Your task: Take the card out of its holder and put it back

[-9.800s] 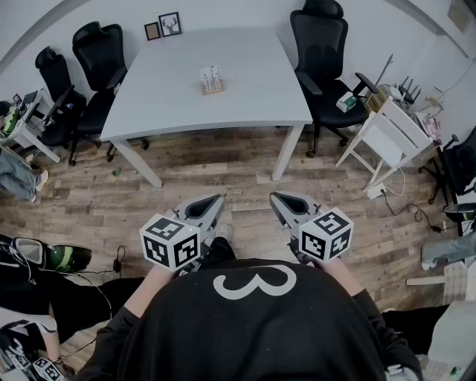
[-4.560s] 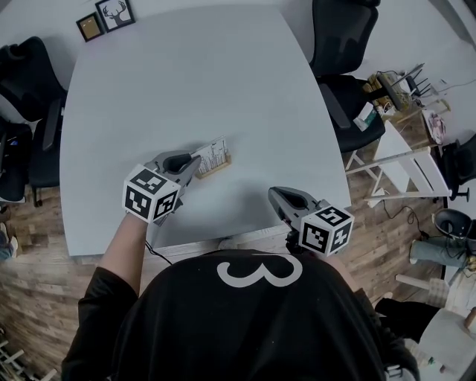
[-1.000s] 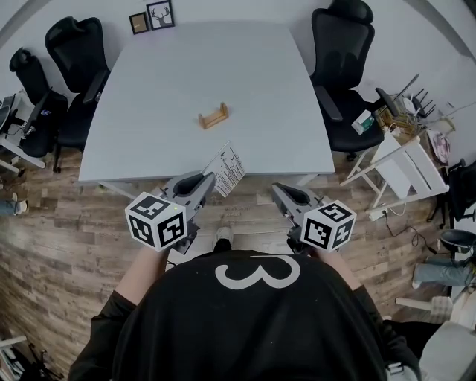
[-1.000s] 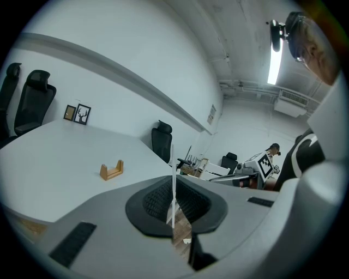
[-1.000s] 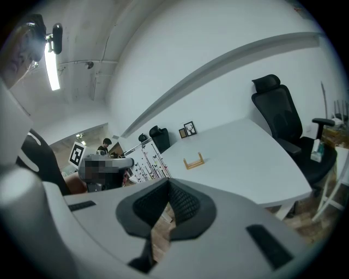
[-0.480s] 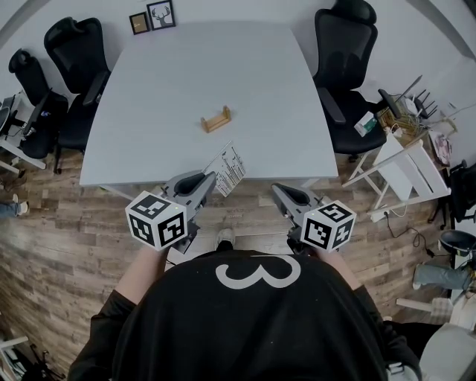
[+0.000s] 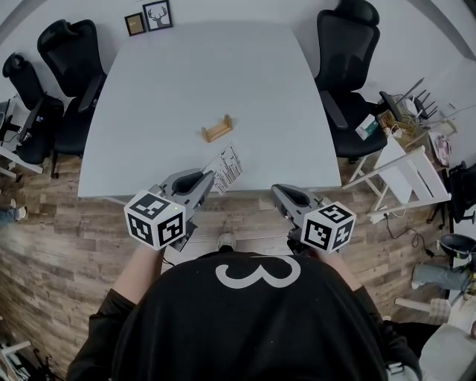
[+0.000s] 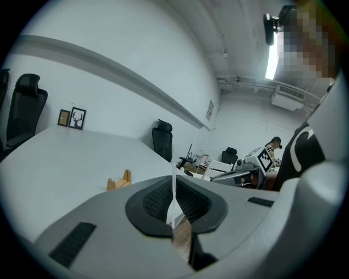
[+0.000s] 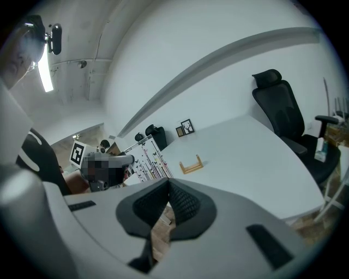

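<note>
Head view, looking steeply down. Nearest the camera is the person's black shirt (image 7: 253,320), printed with a white "3", and in front of it the two grippers, each carrying a marker cube. The left gripper (image 7: 202,181) has its jaws closed on the lower corner of a printed white card (image 7: 227,165); in the left gripper view the card appears edge-on as a thin upright line pinched between the dark pads. The right gripper (image 7: 281,195) has its jaws brought together with nothing between them, and only wooden floor shows through the gap below the pads. Both grippers are over the wooden floor (image 7: 59,216), just short of the near edge of the pale grey table (image 7: 186,82); the card tilts up and forward across that edge. The small wooden holder (image 7: 217,128) stands farther in on the tabletop, clearly apart from the card, with its slot unoccupied. Beyond the table, black office chairs stand at the right (image 7: 346,45) and left (image 7: 74,59), and two small picture frames (image 7: 147,18) sit at the far left corner of the table.
</note>
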The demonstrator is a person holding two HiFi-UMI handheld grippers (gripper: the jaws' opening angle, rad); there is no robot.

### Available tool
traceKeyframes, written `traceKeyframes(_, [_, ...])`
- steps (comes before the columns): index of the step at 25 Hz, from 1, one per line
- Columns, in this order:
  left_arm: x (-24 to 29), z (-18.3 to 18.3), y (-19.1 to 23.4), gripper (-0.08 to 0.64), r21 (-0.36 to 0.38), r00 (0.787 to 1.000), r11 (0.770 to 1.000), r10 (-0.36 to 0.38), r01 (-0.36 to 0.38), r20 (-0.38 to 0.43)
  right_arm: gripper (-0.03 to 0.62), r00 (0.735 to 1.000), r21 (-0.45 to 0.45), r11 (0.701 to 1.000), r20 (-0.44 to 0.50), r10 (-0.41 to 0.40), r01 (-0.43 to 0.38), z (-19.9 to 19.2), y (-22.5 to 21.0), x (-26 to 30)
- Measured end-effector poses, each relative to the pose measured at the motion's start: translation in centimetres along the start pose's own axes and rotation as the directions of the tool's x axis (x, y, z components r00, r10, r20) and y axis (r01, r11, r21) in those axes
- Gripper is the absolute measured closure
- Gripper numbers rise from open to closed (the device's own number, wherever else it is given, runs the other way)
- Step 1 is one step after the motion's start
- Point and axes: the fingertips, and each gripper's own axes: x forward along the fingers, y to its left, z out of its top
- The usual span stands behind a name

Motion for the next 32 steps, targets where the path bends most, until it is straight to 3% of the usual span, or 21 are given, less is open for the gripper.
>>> traceKeyframes(19, [5.6, 6.9, 9.4, 0.535, 0.110, 1.000, 0.994, -0.017, 0.019, -0.019, 0.583, 0.999, 0.055, 0.997, -0.006, -0.050, 0.050, 3.5, -4.9, 6.4])
traceKeyframes(32, [9.3, 7.7, 14.5, 0.535, 0.161, 0.996, 0.985, -0.046, 0.057, -0.070, 0.583, 0.995, 0.094, 0.991, -0.010, -0.098, 0.098, 4.7, -7.7, 9.2])
